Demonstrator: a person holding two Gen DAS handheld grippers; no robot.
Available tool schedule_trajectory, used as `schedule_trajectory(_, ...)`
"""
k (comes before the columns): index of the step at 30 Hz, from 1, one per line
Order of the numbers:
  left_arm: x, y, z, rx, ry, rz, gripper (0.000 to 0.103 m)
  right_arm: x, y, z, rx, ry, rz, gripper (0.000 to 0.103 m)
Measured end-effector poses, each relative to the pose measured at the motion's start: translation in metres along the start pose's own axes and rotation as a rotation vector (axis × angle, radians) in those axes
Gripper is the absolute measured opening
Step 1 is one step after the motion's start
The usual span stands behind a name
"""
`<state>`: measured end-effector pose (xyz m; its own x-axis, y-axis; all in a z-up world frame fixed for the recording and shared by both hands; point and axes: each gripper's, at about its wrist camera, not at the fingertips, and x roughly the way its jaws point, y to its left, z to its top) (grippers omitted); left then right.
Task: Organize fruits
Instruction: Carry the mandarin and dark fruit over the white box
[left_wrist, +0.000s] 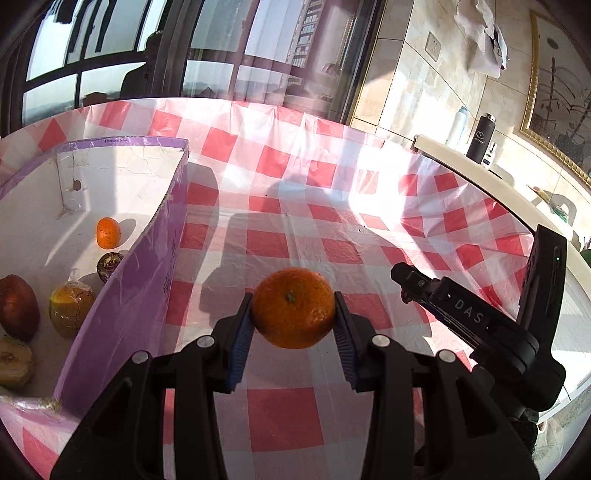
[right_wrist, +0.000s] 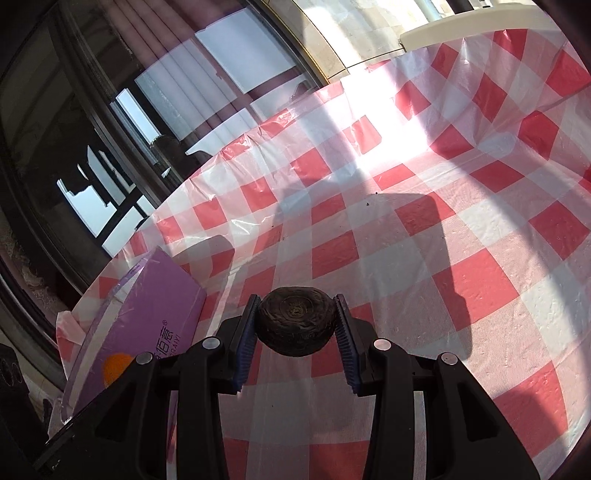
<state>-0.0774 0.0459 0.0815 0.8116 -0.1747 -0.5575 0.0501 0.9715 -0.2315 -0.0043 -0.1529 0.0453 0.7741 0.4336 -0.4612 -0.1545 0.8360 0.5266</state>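
Note:
My left gripper is shut on an orange mandarin, held above the red-and-white checked tablecloth. To its left stands an open purple box with a white inside. In it lie a small mandarin, a dark round fruit, a wrapped orange, a red apple and a pale fruit. My right gripper is shut on a dark brown, wrinkled round fruit over the cloth. The same gripper shows as a black body at the right of the left wrist view.
The purple box lies at the lower left in the right wrist view. Dark windows run behind the table. A white bottle and a black bottle stand on a pale ledge at the right, under a framed picture.

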Motion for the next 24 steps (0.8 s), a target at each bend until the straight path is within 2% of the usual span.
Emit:
schedule_trajectory(2,-0.019,0.004,0.008,0.002,-0.050,0.007,0.041,-0.004,0.019,0.000,-0.034,-0.003,0.040,0.040)
schedule_trajectory(5,-0.042,0.019,0.022,-0.002,-0.119,0.059,0.041,-0.010,0.059,-0.003,-0.128,-0.002,0.101,0.040)
schedule_trajectory(10,-0.069,0.075,0.042,-0.065,-0.171,0.171,0.041,-0.009,0.129,-0.020,-0.288,0.026,0.213,0.040)
schedule_trajectory(14,-0.072,0.128,0.056,-0.110,-0.128,0.255,0.041,-0.003,0.183,-0.036,-0.428,0.054,0.271,0.040)
schedule_trajectory(18,-0.065,0.172,0.065,-0.123,-0.062,0.339,0.041,0.012,0.226,-0.055,-0.563,0.109,0.268,0.040)
schedule_trajectory(21,-0.055,0.199,0.069,-0.136,-0.008,0.381,0.042,0.030,0.246,-0.067,-0.636,0.161,0.223,0.040)
schedule_trajectory(24,-0.046,0.215,0.074,-0.165,0.069,0.357,0.042,0.049,0.258,-0.077,-0.699,0.242,0.191,0.040)
